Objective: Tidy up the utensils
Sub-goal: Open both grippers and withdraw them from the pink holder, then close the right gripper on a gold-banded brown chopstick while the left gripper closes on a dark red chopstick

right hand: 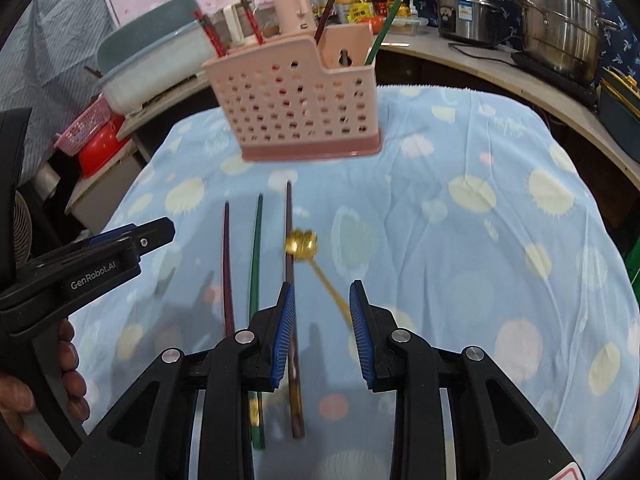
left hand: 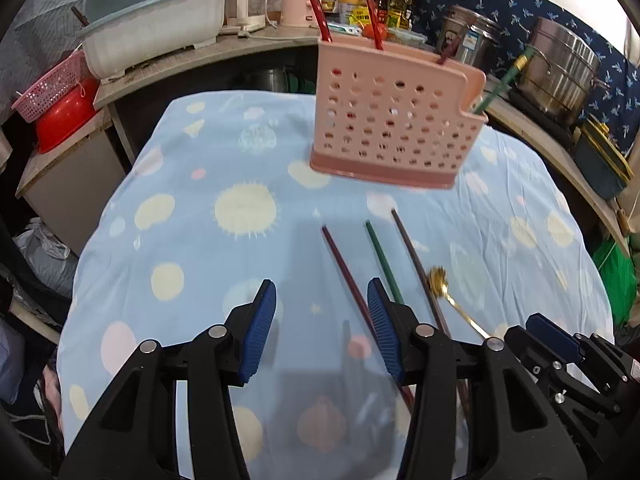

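A pink perforated utensil holder (left hand: 394,120) (right hand: 298,106) stands upright at the far end of a table covered by a blue patterned cloth (left hand: 200,220) (right hand: 460,240). Its taller left section holds two red chopsticks (left hand: 316,4) (right hand: 250,18), both leaning left. The lower stepped section on the right holds a dark brown chopstick (right hand: 329,6) and a green chopstick (left hand: 502,80) (right hand: 390,12), both leaning right; whether an inner wall separates them cannot be told.

On the cloth near the grippers lie three loose chopsticks side by side, close together but apart: a maroon one (left hand: 346,276) (right hand: 227,268), a green one (left hand: 383,260) (right hand: 255,256) and a dark brown one (left hand: 416,264) (right hand: 289,232). Their long axes run from the grippers towards the holder, far tips pointing at its base. A gold spoon (left hand: 438,278) (right hand: 302,243) lies just right of the brown chopstick, bowl towards the holder, handle slanting back to the right; motion blur hides whether bowl and chopstick touch.

The left gripper (left hand: 322,304) (right hand: 132,236) hovers above the cloth, blue pads spread, gripping nothing; the maroon chopstick passes beneath its right finger. The right gripper (right hand: 322,302) is likewise spread and empty, above the brown chopstick and the spoon handle.
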